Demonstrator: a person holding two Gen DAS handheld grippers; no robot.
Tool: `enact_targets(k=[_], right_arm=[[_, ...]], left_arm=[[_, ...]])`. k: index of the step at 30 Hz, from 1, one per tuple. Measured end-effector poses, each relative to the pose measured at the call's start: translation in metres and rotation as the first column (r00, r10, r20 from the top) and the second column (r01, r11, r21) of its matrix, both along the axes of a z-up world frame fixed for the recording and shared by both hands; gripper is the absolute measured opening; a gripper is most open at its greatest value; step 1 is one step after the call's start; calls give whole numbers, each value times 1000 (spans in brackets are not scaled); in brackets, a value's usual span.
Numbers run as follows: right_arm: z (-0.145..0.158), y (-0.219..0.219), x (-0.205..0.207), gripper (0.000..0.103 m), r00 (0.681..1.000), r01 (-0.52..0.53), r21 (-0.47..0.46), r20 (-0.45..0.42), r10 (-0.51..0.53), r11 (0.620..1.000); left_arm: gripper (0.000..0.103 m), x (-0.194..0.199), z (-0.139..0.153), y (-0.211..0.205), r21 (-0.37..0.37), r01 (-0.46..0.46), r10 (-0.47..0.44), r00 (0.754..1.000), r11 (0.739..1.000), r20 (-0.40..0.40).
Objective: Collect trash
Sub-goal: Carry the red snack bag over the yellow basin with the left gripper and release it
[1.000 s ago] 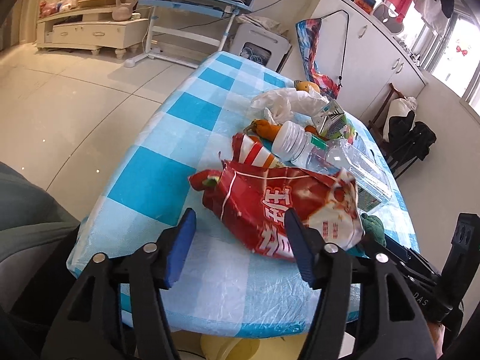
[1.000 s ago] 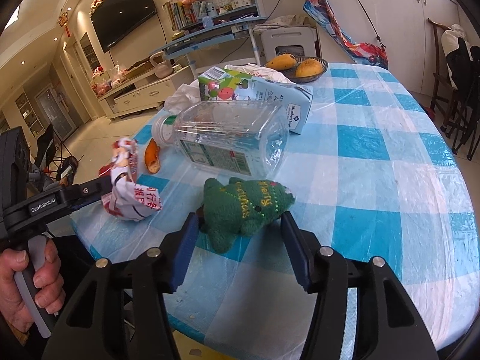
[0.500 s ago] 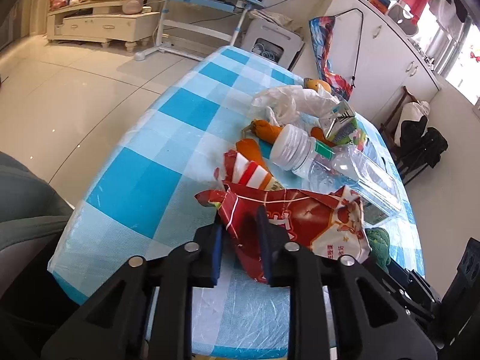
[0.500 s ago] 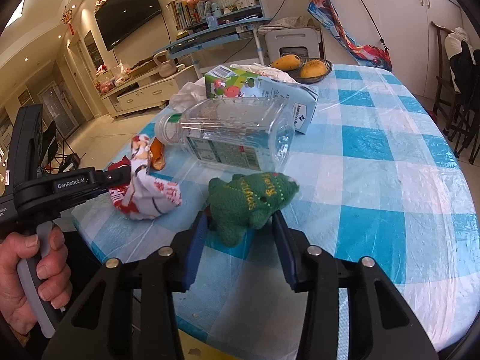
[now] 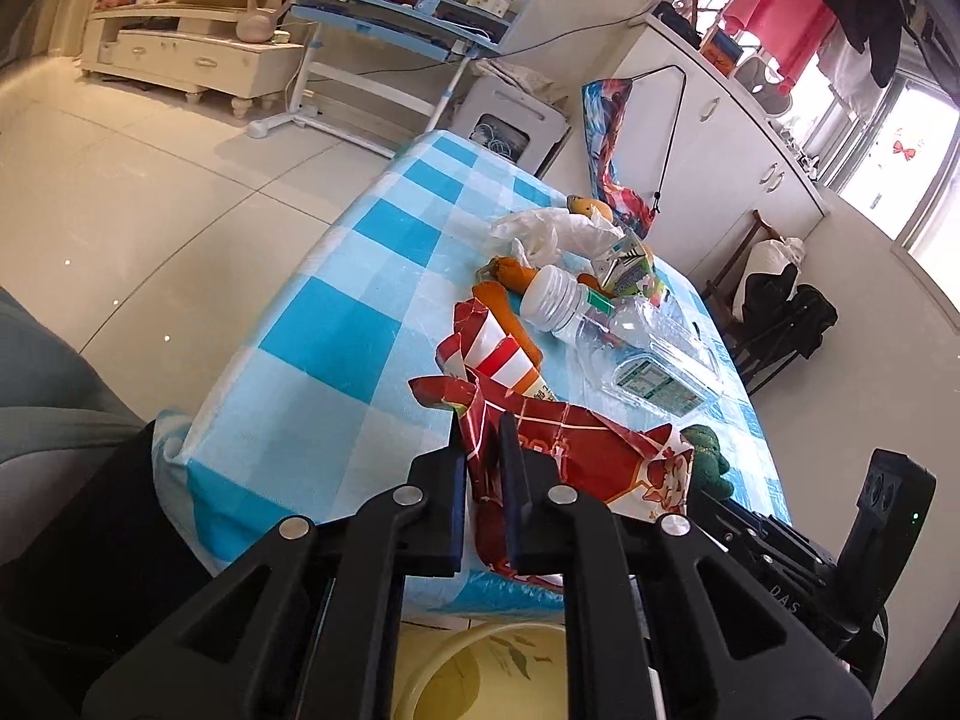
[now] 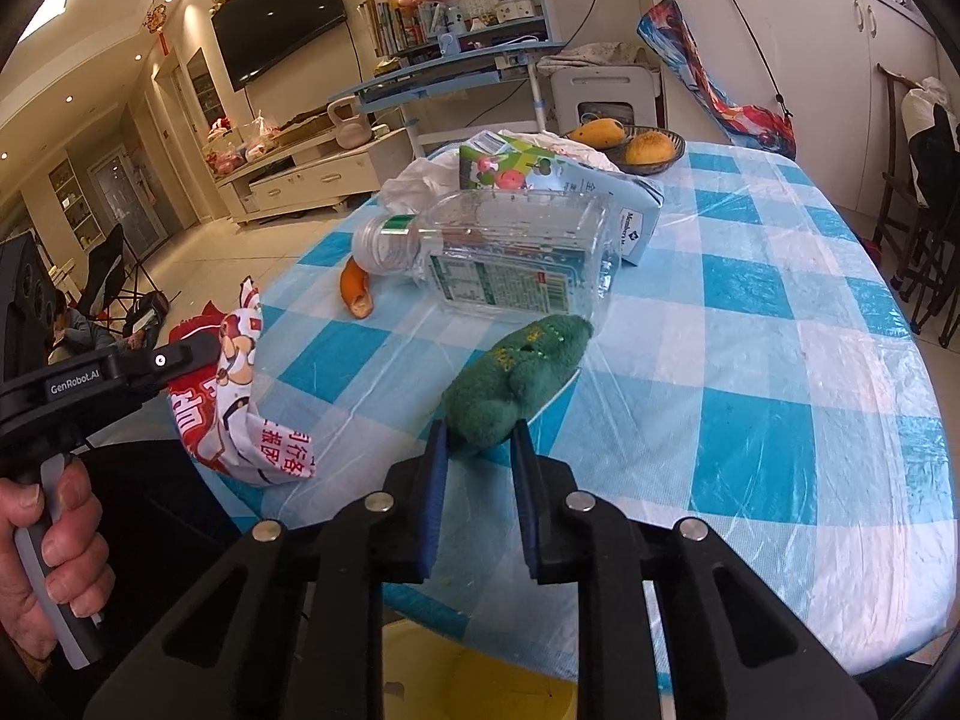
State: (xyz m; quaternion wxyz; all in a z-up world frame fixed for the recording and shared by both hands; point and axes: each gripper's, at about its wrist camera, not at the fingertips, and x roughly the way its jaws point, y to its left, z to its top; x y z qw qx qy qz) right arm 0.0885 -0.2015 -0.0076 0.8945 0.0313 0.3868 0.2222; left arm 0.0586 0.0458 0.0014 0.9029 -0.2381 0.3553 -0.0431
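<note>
- Since a second ago both our claws have gone from standing wide to clamped: our left gripper (image 5: 483, 450) now pinches the crumpled red snack bag (image 5: 576, 462) at the near edge of the table (image 5: 324, 324), and our right gripper (image 6: 477, 450) squeezes the green plush toy (image 6: 516, 372) by its near end.
- Beside the bag we see a red-and-white striped wrapper (image 5: 498, 354) lying against its far side, with orange peel (image 5: 501, 300) just behind.
- Beyond the toy a clear plastic bottle (image 6: 498, 252) lies on its side, its base touching or nearly touching the plush; a juice carton (image 6: 540, 174) sits right behind it.
- Farther back rest a white plastic bag (image 6: 420, 180) and a bowl of fruit (image 6: 630, 144).
- Below the table's near edge a yellow bin (image 5: 480, 672) shows between our claws.
- At the left of the right wrist view, a hand (image 6: 48, 552) grips the left tool's handle.
</note>
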Motion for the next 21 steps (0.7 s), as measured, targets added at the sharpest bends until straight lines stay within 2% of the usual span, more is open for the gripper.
enact_targets(k=[10, 21], right_arm=[[7, 0, -25, 18, 1000, 0, 4, 17, 0, 1000], [8, 16, -69, 18, 996, -88, -53, -6, 88, 995]], left_arm=[[10, -23, -2, 4, -15, 23, -23, 1000, 1000, 17], [9, -33, -1, 0, -21, 63, -62, 997, 998, 38]])
